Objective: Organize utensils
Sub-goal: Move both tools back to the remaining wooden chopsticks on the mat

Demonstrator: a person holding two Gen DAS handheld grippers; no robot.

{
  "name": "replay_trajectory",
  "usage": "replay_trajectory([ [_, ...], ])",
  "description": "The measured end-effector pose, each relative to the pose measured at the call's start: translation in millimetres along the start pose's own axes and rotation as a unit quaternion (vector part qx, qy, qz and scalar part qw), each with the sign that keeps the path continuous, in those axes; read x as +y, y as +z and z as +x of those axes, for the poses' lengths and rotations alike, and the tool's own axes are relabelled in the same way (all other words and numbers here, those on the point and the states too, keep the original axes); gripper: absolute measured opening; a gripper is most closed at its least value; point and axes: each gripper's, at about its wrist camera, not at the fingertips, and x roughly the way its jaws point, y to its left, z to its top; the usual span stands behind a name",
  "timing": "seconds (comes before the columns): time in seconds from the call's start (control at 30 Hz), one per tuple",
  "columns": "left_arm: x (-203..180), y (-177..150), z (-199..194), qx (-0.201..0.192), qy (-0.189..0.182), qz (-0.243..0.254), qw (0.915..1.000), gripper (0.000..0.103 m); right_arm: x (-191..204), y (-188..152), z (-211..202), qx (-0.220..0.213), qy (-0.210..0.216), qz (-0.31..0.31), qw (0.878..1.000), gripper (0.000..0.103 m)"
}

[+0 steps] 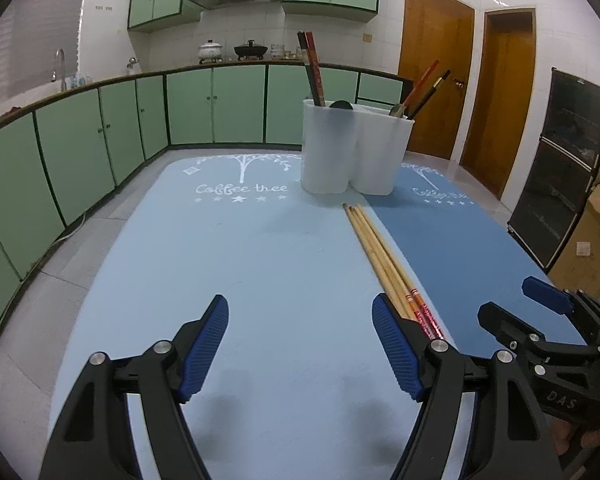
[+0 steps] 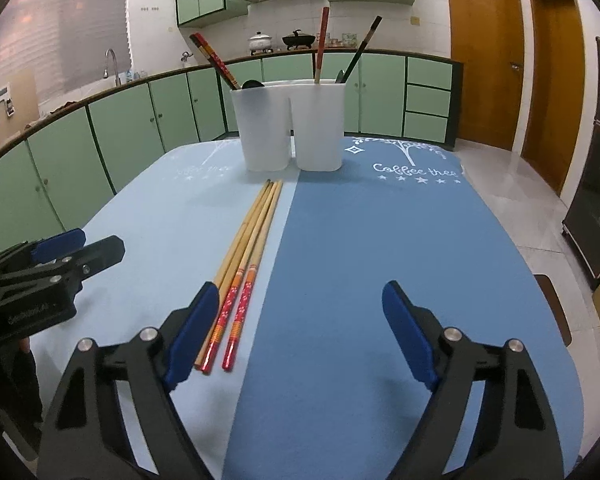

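On the worktop (image 2: pixel 500 260) lie two smooth mats side by side, a pale blue mat (image 1: pixel 260 260) and a darker blue mat (image 2: pixel 380 260), each printed in white with a tree and the words "Coffee tree" above a row of stars. Along the seam between them rests a bundle of chopsticks (image 2: pixel 256 224), long round sticks of light wood; two of them end in glossy red handles with a floral pattern and orange bands. Their narrow tips point at the holder (image 2: pixel 290 128), a matte white plastic pair of joined, rounded tubs standing at the far end of the mats. More chopsticks and dark utensils lean out of its two compartments.

The left tongs (image 1: pixel 300 344) hover low over the pale mat, spread wide and empty, their ribbed blue pads on black angular frames. The right tongs (image 2: pixel 300 332) hang likewise, wide apart with nothing gripped, the chopstick handles lying just inside the left pad. Part of a hand shows behind each tool, too dark to describe.
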Motion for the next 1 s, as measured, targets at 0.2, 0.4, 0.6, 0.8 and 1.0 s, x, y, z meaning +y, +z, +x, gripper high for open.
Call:
replay_trajectory([
  [0.2,3.9,-2.4,0.5,0.006,-0.002,-0.011,0.9999,0.073,8.6,-9.8,9.7,0.031,0.001,-0.009,0.999,0.066],
  [0.4,7.0,-4.8,1.4,0.011,-0.001,-0.014,0.9998,0.073,14.2,-13.3,12.8,0.047,0.004,-0.020,0.999,0.054],
  [0.6,8.2,-5.5,3.4,0.014,-0.003,-0.018,0.9997,0.074,21.7,-17.9,13.5,0.062,0.012,-0.036,0.997,0.044],
  [0.8,5.9,-5.4,3.9,0.014,-0.003,-0.015,0.9998,0.074,25.9,-20.5,14.1,0.069,0.014,-0.043,0.997,0.038],
  [1.0,3.4,-5.1,5.7,0.015,-0.002,-0.014,0.9998,0.074,29.2,-21.9,14.6,0.066,0.012,-0.053,0.996,0.028],
])
